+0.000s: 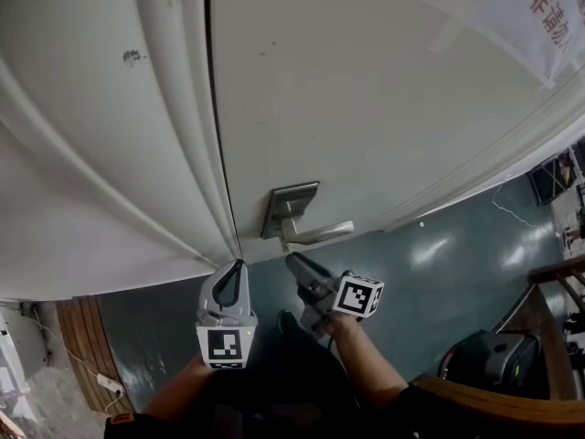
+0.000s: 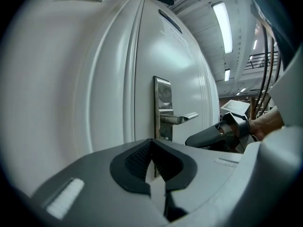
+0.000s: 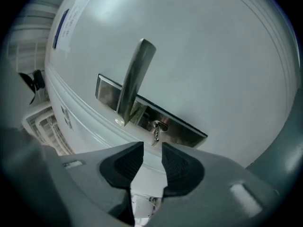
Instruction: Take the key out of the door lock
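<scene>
Lower centre, the right gripper (image 1: 292, 260) tilts up toward the key (image 3: 157, 130), jaws parted and empty. The left gripper (image 1: 239, 266) beside it is clenched on nothing. Red characters on the upper-right paper (image 1: 535, 7) are illegible.

Printed in red on a white paper sheet (image 1: 512, 7) taped to the door (image 1: 366, 90), at 1 o'clock in the head view: large Chinese characters, turned sideways and cut by the frame edge, not surely readable. At 10 o'clock in the right gripper view, a blue-banded label (image 3: 63, 22) on the same door, print too small to read. No brands or numbers legible.
</scene>
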`<state>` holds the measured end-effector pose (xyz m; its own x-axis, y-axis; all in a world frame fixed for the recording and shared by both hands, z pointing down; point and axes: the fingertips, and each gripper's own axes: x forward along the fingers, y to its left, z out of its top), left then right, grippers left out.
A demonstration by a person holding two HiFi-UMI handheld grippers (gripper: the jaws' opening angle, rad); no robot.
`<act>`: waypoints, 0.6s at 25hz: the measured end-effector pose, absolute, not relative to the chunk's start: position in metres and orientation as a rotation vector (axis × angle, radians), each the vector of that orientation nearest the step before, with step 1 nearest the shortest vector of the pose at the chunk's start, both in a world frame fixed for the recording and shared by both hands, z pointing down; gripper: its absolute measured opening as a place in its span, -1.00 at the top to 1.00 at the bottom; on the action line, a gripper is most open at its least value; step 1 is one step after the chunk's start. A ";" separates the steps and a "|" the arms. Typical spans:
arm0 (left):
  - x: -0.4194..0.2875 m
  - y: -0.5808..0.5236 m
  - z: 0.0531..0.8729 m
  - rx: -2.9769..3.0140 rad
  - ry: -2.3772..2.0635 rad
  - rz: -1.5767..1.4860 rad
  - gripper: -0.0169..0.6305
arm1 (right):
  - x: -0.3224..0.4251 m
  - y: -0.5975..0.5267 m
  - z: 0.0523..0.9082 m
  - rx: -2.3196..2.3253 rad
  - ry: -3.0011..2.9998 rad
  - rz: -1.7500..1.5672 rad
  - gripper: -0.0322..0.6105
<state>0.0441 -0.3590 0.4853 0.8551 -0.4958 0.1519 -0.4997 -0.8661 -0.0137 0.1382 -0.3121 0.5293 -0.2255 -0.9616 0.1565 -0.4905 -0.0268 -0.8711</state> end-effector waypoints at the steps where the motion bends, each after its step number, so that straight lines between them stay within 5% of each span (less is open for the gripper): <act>1: 0.045 -0.360 0.487 2.996 -0.807 0.241 0.89 | 0.138 -0.314 0.528 -1.479 1.722 -1.198 0.58; 15: 0.051 -0.367 0.509 2.906 -0.926 0.342 0.89 | 0.141 -0.339 0.526 -1.235 1.654 -1.250 0.67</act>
